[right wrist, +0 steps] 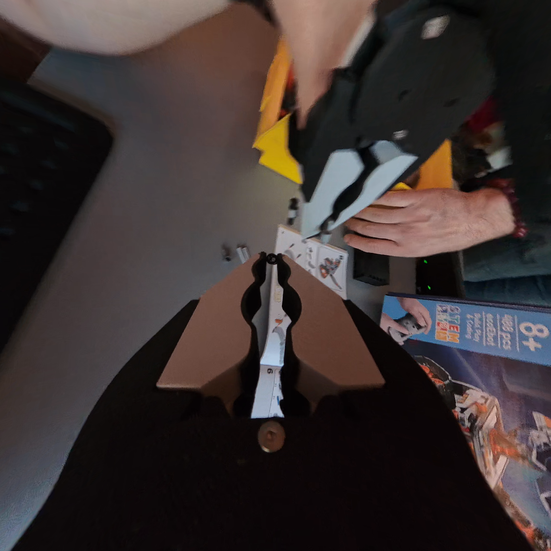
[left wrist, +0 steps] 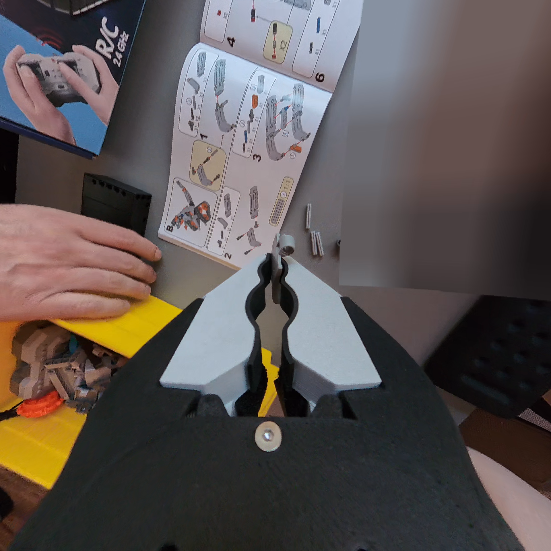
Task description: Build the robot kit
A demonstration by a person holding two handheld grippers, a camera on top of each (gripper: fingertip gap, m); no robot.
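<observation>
In the left wrist view, the left gripper is pinching a flat grey plastic building piece between its ribbed black pads, its round hollow end sticking out past the tips just above the near edge of the glossy instruction booklet, while a bare hand is resting flat at the left on a yellow corrugated tray of jumbled grey parts, with thin grey pins lying just right. In the blurred right wrist view, the right gripper is clenching a tiny round black peg at its tips over the booklet, the printed blue box lying to the right.
</observation>
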